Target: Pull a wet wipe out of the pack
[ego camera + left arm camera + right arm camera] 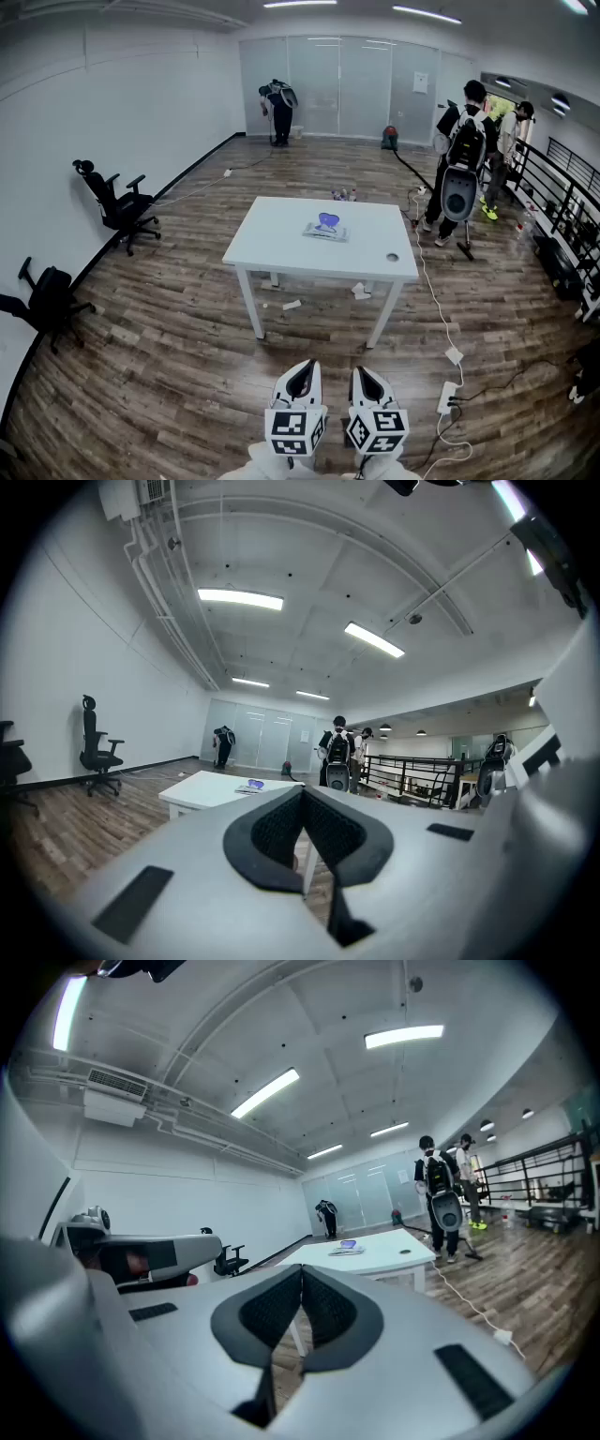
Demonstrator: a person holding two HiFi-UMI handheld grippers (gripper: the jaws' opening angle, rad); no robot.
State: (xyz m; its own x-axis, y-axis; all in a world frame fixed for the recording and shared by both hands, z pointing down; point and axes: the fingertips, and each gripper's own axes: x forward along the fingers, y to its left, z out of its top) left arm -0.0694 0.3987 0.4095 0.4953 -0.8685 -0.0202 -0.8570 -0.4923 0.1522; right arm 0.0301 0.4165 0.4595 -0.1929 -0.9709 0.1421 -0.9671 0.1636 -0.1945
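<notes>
Well ahead of me, the pack of wet wipes (pixel 326 227) lies near the middle of the white table (pixel 272 246), while I hold my left tongs (pixel 300 375) and right tongs (pixel 368 377) side by side, far short of it, both closed tight on nothing.

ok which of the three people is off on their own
The person at the far glass wall, standing alone. The other two stand close together by the black railing on the right.
</notes>
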